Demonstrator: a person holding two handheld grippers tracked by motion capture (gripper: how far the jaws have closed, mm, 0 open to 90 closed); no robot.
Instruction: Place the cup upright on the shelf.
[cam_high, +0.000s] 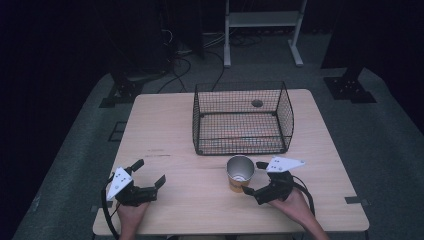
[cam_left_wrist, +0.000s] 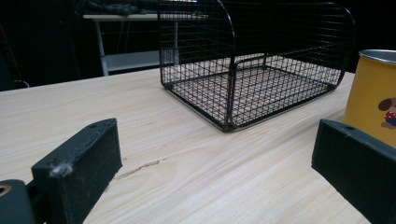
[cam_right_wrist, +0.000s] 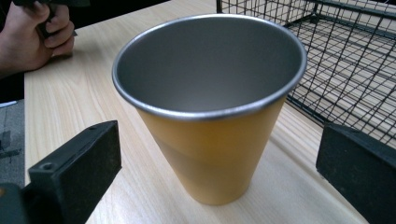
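meanwhile the right gripper (cam_high: 251, 177) is framing an upright yellow cup (cam_high: 239, 173) between wide-apart jaws, just before the wire basket (cam_high: 242, 119); the left gripper (cam_high: 149, 174), jaws also spread and empty, is resting well away on the table (cam_high: 170, 135).

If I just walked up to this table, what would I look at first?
Probably the yellow cup with its shiny metal inside, standing upright near the front of the wooden table, right between the open jaws of the right gripper. Next you'd spot the black wire basket just behind it, with nothing inside. The left gripper rests open near the table's front left.
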